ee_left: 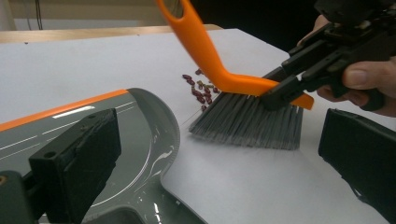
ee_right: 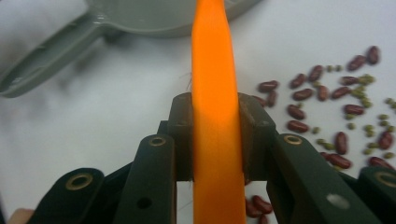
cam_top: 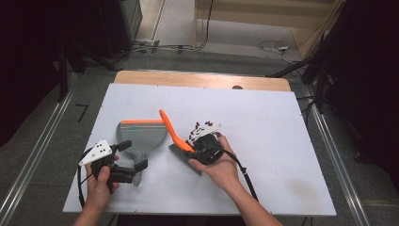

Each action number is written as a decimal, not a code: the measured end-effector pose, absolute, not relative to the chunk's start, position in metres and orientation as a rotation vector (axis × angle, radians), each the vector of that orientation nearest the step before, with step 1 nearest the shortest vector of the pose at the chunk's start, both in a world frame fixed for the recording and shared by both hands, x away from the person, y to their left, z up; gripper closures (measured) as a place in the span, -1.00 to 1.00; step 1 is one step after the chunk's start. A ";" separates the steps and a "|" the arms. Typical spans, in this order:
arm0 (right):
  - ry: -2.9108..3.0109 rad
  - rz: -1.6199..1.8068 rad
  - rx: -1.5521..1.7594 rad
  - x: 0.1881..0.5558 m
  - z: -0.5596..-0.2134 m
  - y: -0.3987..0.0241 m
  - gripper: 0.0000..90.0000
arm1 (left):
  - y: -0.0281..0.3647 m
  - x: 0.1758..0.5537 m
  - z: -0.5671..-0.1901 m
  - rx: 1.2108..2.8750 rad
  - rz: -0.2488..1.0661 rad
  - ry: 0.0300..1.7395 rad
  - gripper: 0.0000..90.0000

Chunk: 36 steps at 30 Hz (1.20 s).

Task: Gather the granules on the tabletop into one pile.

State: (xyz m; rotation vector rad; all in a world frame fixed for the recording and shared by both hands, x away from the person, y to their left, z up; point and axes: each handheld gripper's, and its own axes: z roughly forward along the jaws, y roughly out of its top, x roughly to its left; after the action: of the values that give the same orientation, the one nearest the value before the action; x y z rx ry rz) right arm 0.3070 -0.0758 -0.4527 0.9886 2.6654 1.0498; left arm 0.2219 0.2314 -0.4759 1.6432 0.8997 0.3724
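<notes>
A grey dustpan point(cam_top: 141, 134) with an orange lip lies flat on the white board point(cam_top: 282, 155), left of centre. My left gripper point(cam_top: 132, 155) is open, with its jaws wide on either side of the pan's neck point(ee_left: 154, 186) and not gripping it. An orange hand brush point(cam_top: 171, 129) with grey bristles point(ee_left: 252, 122) stands tilted just right of the pan. My right gripper point(cam_top: 193, 149) is shut on the brush's orange back point(ee_right: 215, 116) above the bristles. Red and green beans point(cam_top: 205, 128) lie scattered beyond the brush; in the right gripper view the beans point(ee_right: 336, 107) are to the right.
The board covers a wooden table point(cam_top: 197, 79) whose far edge shows. Metal rails point(cam_top: 339, 155) run along both sides on the floor, and cables point(cam_top: 277, 46) lie beyond the table. The dustpan's handle point(ee_right: 46, 60) points toward the person.
</notes>
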 end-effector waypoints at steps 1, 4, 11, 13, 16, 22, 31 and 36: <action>2.663 1.054 1.012 0.311 -0.453 -0.079 0.53 | 0.231 0.222 -0.476 1.643 0.371 0.900 -1.00; 2.640 1.027 1.026 0.318 -0.455 -0.084 0.53 | 0.231 0.223 -0.477 1.646 0.368 0.901 -1.00; 2.619 1.038 1.086 0.332 -0.457 -0.098 0.52 | 0.231 0.222 -0.477 1.646 0.369 0.899 -1.00; 2.605 1.037 1.100 0.336 -0.457 -0.103 0.52 | 0.232 0.223 -0.477 1.645 0.369 0.900 -1.00; 2.593 1.027 1.120 0.340 -0.456 -0.109 0.52 | 0.231 0.223 -0.477 1.646 0.367 0.900 -1.00; 2.568 1.019 1.149 0.348 -0.456 -0.120 0.52 | 0.230 0.223 -0.478 1.653 0.368 0.899 -1.00; 2.517 1.010 1.219 0.358 -0.454 -0.137 0.52 | 0.231 0.223 -0.477 1.652 0.371 0.900 -1.00; 2.507 1.008 1.231 0.359 -0.453 -0.140 0.52 | 0.232 0.223 -0.477 1.648 0.373 0.901 -1.00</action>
State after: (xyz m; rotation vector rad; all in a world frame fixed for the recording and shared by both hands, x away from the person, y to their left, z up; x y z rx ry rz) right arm 0.3595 -0.1405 -0.4534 1.2315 2.5068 1.0077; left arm 0.2230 0.2324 -0.4771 1.6483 0.9013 0.3729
